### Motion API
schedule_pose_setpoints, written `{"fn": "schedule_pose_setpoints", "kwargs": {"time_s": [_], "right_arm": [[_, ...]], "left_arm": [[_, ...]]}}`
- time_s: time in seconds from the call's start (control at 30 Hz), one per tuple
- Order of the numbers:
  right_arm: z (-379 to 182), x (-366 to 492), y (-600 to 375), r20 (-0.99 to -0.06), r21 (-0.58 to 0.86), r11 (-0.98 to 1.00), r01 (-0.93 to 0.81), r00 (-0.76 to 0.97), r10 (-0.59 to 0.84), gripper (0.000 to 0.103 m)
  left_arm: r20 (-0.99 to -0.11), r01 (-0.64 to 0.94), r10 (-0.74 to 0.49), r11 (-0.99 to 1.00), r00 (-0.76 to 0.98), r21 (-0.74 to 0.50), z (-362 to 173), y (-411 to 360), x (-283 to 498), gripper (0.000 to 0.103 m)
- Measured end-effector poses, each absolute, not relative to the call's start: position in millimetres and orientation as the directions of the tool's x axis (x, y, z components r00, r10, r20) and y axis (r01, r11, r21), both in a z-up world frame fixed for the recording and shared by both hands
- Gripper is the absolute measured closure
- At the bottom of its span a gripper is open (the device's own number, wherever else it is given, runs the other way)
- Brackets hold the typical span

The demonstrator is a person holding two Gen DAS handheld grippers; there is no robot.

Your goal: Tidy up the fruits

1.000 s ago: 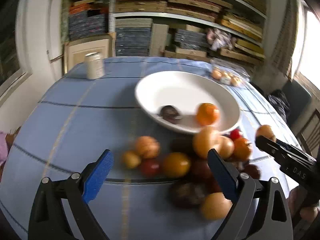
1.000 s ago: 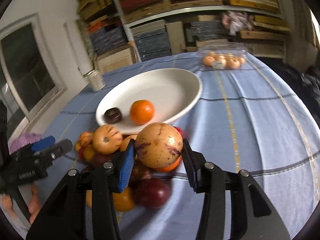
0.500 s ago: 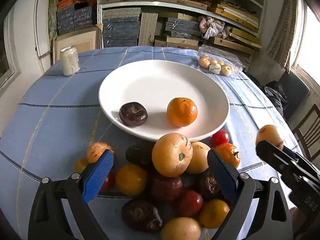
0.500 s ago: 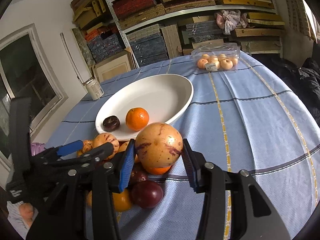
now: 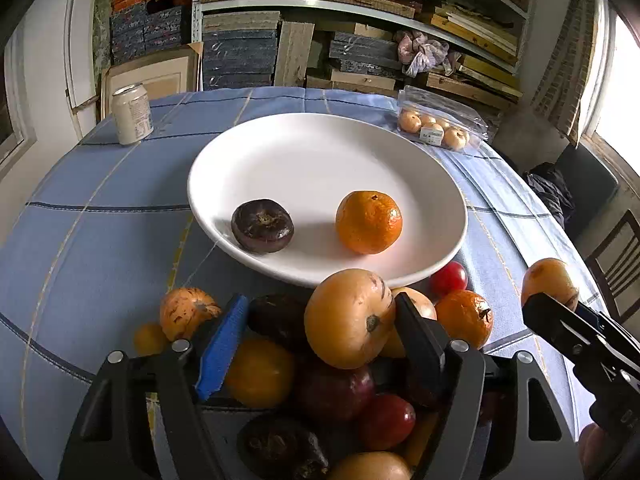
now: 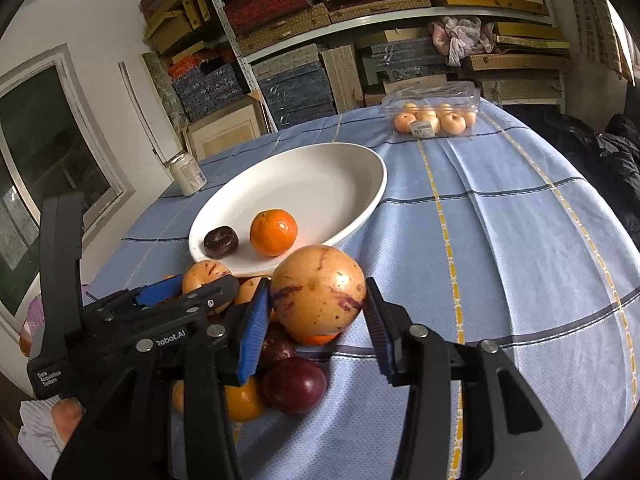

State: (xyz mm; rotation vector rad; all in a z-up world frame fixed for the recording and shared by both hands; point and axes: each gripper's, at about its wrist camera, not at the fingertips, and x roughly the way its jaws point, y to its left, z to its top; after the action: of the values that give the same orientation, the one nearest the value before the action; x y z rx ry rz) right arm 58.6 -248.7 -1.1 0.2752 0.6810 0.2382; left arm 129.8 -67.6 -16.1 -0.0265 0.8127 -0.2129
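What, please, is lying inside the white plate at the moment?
The white plate holds two fruits, apart from each other: a dark purple fruit and an orange mandarin. The rest of its surface is bare; nothing hides any part of the inside.

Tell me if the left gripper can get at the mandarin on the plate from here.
Probably not directly: the left gripper sits low in the pile, a big yellow fruit filling its jaws, and the plate rim lies before the mandarin.

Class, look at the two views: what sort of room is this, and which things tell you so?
Probably a home storeroom used as a dining corner: shelves stacked with boxes, a clothed table with a plate and fruit, and a chair.
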Motion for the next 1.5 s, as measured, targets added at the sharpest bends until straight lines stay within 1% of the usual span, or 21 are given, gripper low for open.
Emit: {"fn": "schedule_pose_setpoints", "kwargs": {"time_s": [0.07, 0.1, 0.13, 0.17, 0.33, 0.53, 0.63, 0.83, 0.97, 1.07, 1.2, 1.27, 1.4, 1.5], "right_arm": [[-1.7, 59.4, -249.2, -0.587, 0.325, 0.937, -0.124, 0.751, 0.303, 0.058], [-1.8, 60.2, -249.8, -0.588, 0.326, 0.937, -0.121, 0.750, 0.302, 0.058], [-2.1, 60.6, -250.3, -0.588, 0.328, 0.937, -0.119, 0.750, 0.301, 0.058], [-2.4, 61.0, -251.2, -0.588, 0.331, 0.936, -0.117, 0.750, 0.302, 0.058], [-5.5, 63.8, -252.6, -0.595, 0.334, 0.936, -0.107, 0.747, 0.298, 0.058], [-7.3, 64.3, -255.3, -0.595, 0.336, 0.936, -0.100, 0.748, 0.293, 0.058], [-7.9, 65.5, -257.5, -0.593, 0.345, 0.934, -0.095, 0.749, 0.295, 0.058], [-6.5, 62.7, -256.5, -0.585, 0.338, 0.935, -0.107, 0.755, 0.298, 0.058], [2.3, 58.8, -254.6, -0.557, 0.348, 0.929, -0.127, 0.769, 0.314, 0.058], [27.7, 73.3, -250.0, -0.538, 0.324, 0.932, -0.165, 0.778, 0.325, 0.058], [59.6, 115.6, -239.0, -0.546, 0.262, 0.950, -0.172, 0.785, 0.293, 0.058], [62.4, 143.7, -228.1, -0.579, 0.250, 0.950, -0.187, 0.758, 0.302, 0.058], [45.0, 194.4, -200.8, -0.671, 0.198, 0.960, -0.200, 0.686, 0.281, 0.058], [25.7, 216.6, -189.9, -0.716, 0.181, 0.963, -0.199, 0.645, 0.268, 0.058]], "left_arm": [[-0.711, 0.189, -0.197, 0.978, 0.675, -0.091, -14.8, -69.3, 127.5, 0.032], [-0.700, 0.200, -0.199, 0.976, 0.686, -0.082, -12.5, -70.6, 124.3, 0.039], [-0.691, 0.211, -0.204, 0.975, 0.694, -0.076, -9.8, -71.9, 121.8, 0.054], [-0.681, 0.229, -0.214, 0.971, 0.700, -0.069, -6.5, -74.7, 117.9, 0.059], [-0.680, 0.243, -0.221, 0.968, 0.699, -0.064, -6.9, -75.3, 109.8, 0.060], [-0.685, 0.231, -0.261, 0.963, 0.681, -0.136, -7.3, -63.8, 110.4, 0.060], [-0.668, 0.225, -0.270, 0.962, 0.694, -0.154, -3.0, -57.8, 103.4, 0.060], [-0.596, 0.214, -0.271, 0.963, 0.756, -0.167, 18.2, -44.7, 86.0, 0.060], [-0.577, 0.185, -0.240, 0.971, 0.781, -0.154, 45.8, -34.0, 103.5, 0.060], [-0.571, 0.167, -0.209, 0.978, 0.794, -0.126, 65.6, -27.6, 124.3, 0.060], [-0.604, 0.143, -0.176, 0.984, 0.777, -0.102, 79.4, -22.0, 172.9, 0.060], [-0.633, 0.130, -0.161, 0.987, 0.757, -0.097, 72.7, -20.9, 196.2, 0.060], [-0.703, 0.110, -0.156, 0.988, 0.694, -0.110, 45.0, -19.2, 235.2, 0.060], [-0.740, 0.100, -0.165, 0.986, 0.652, -0.131, 21.4, -18.2, 255.1, 0.060]]}}
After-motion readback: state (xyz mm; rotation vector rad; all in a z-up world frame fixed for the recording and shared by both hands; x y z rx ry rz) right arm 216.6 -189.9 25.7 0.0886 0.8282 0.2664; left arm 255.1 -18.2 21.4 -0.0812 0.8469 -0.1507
